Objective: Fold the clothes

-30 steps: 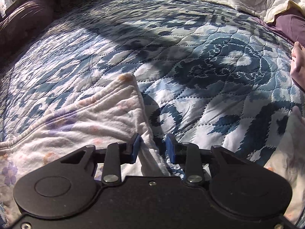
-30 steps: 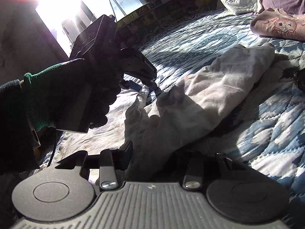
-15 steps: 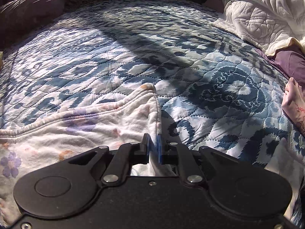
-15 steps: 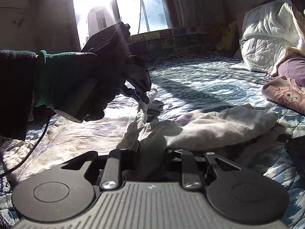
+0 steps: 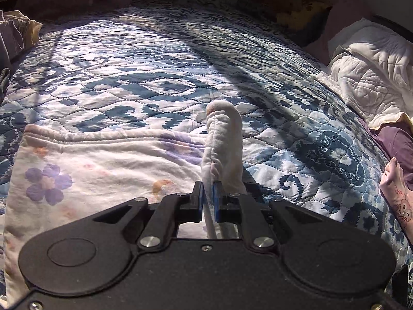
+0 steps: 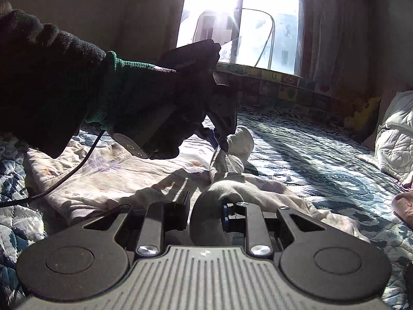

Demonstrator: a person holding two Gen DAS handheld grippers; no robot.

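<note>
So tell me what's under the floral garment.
The floral garment lies on the blue patterned quilt, which shows all around it. The left tool pinches one lifted edge. Anything beneath the spread cloth is covered.

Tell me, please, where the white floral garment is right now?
The white floral garment lies on the blue patterned quilt, left in the left wrist view, its edge pinched in the left claw and a fold inside the right claw.

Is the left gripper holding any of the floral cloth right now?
Yes, the left gripper has its fingers shut on a raised fold of the floral cloth.
</note>
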